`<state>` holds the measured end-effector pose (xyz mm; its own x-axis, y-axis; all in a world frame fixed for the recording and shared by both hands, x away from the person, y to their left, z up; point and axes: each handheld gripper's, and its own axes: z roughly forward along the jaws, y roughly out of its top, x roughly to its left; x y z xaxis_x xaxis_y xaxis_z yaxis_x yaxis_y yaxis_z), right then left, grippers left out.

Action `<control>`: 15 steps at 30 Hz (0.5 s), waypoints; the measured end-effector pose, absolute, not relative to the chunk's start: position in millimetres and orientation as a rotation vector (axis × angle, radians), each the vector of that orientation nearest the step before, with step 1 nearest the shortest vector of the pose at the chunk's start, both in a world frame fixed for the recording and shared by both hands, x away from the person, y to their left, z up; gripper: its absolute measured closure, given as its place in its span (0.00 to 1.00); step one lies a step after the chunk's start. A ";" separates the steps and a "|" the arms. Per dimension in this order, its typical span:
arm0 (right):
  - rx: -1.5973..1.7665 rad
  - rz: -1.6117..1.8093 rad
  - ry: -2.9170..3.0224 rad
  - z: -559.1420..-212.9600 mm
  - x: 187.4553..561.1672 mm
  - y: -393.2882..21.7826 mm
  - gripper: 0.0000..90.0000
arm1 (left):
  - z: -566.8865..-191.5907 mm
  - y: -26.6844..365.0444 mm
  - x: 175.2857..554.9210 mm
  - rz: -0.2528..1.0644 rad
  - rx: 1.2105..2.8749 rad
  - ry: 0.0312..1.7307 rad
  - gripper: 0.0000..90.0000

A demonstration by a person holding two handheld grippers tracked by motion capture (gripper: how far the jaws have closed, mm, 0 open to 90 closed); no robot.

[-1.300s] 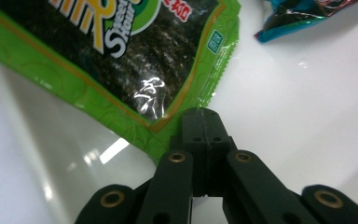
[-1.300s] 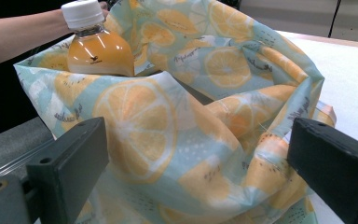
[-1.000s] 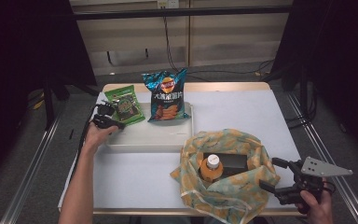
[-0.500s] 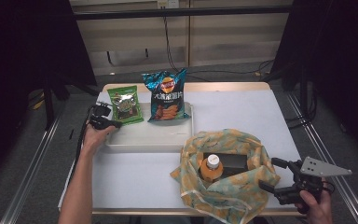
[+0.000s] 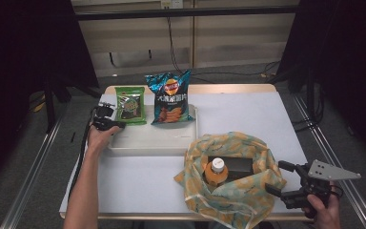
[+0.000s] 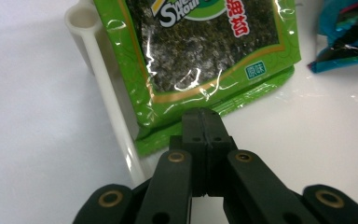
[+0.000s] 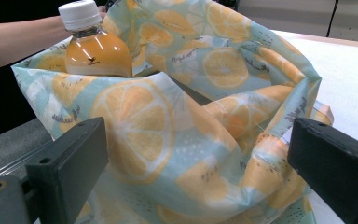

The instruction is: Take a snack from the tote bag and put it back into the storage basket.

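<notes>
A green seaweed pack [image 5: 130,105] lies at the left end of the white tray [image 5: 152,140], over its rim. My left gripper [image 5: 120,125] is shut, and in the left gripper view its tips [image 6: 204,114] touch the lower edge of the green seaweed pack [image 6: 200,51]; a pinch is not visible. A blue chip bag [image 5: 170,98] leans at the tray's back. My right gripper [image 5: 277,177] stands wide open at the right side of a lemon-print cloth bag [image 5: 233,195]. In the right gripper view the cloth bag [image 7: 177,140] lies ahead of my right gripper [image 7: 196,158], pads off it.
An orange juice bottle [image 5: 215,171] with a white cap stands upright in the cloth bag beside a dark flat item [image 5: 236,164]. The juice bottle [image 7: 95,44] rises above the bag's rim. The table's front edge runs just below the bag. A forearm [image 5: 88,181] reaches along the left side.
</notes>
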<state>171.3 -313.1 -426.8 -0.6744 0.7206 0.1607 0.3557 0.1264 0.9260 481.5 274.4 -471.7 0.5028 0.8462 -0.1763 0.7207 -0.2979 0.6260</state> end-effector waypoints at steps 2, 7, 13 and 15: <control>1.045 1.563 2.088 -426.9 171.1 -313.1 0.05 | -471.3 278.6 476.9 0.231 2.106 1.245 0.99; 1.046 1.563 2.088 -425.8 171.8 -312.3 0.06 | -462.9 279.8 469.3 0.234 2.082 1.201 0.93; 1.048 1.565 2.095 -423.1 173.3 -311.5 0.07 | -449.9 273.8 450.3 0.259 2.015 1.158 0.79; 1.037 1.566 2.102 -422.1 174.4 -311.6 0.08 | -446.1 272.0 441.8 0.258 1.992 1.133 0.75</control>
